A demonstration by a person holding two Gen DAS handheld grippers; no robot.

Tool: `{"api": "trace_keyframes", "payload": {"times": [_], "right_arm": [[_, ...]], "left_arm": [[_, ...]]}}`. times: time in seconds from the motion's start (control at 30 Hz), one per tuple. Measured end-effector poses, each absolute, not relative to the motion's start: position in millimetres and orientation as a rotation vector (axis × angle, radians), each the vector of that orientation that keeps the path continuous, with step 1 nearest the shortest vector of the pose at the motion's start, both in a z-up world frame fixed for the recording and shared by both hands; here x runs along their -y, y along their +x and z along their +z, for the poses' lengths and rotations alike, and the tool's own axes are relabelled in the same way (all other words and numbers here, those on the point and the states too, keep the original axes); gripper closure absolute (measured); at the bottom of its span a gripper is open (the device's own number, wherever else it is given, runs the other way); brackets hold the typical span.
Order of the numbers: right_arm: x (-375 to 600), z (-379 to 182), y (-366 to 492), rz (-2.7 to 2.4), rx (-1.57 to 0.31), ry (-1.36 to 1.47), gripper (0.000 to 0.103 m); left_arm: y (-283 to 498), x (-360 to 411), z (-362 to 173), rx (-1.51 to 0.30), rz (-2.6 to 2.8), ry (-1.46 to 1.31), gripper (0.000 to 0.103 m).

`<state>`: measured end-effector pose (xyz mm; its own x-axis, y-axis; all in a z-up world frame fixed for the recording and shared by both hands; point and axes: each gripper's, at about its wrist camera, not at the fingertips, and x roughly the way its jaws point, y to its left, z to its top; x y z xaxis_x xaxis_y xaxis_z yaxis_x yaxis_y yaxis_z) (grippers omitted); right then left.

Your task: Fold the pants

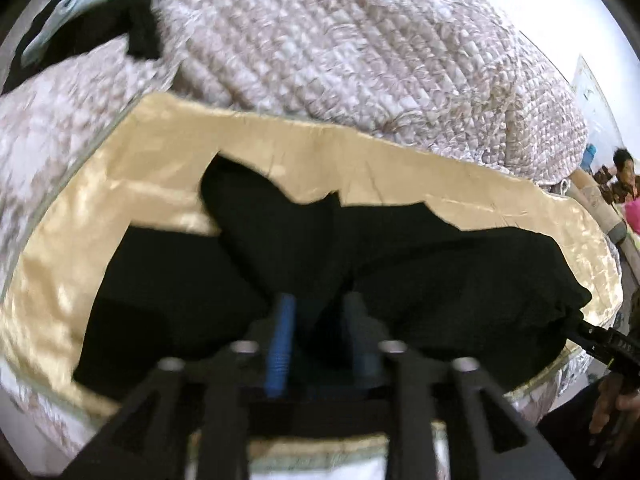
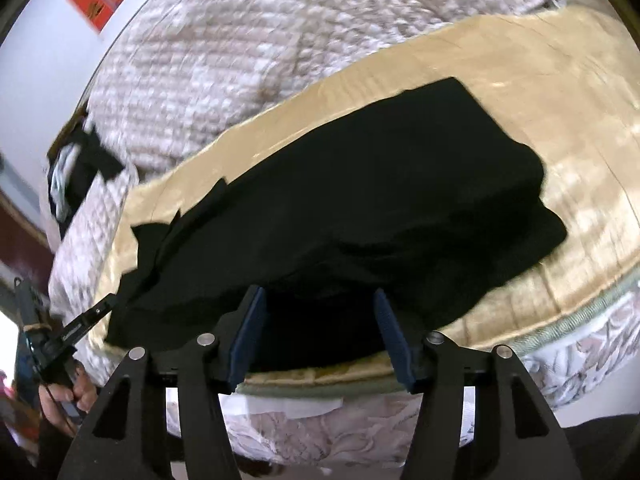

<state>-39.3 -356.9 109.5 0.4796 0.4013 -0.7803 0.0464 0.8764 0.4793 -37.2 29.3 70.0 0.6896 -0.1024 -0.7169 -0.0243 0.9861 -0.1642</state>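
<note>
Black pants lie partly folded on the bed, both grippers loose over the near edge.

The black cloth pants (image 2: 360, 200) lie across the shiny beige satin cover (image 2: 560, 128) of the bed, in front of a quilted grey-white blanket (image 1: 340, 40). They look doubled into a long band, with a thicker layer on the right, but the left end is uneven and wrinkled, so I judge that one more fold and some smoothing are left. The right gripper (image 2: 320, 336) stands wide open at the near edge of the pants; its blue pads are apart and press on nothing. The left gripper (image 1: 316, 340) is partly open, with dark cloth between its pads (image 1: 280, 344), but they do not seem to pinch it.
</note>
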Motion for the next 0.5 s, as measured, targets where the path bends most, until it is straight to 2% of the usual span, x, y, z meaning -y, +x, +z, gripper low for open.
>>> {"api": "trace_keyframes", "payload": {"times": [0.23, 0.5], "right_arm": [[392.2, 99.3, -35.2, 0.106, -1.024, 0.649, 0.046], [419.3, 93.0, -30.7, 0.032, -0.973, 0.787, 0.046]], "left_arm": [[24.8, 6.9, 46.5, -0.861, -0.061, -0.017, 0.062], [60.1, -0.1, 22.4, -0.908, -0.019, -0.052, 0.062]]}}
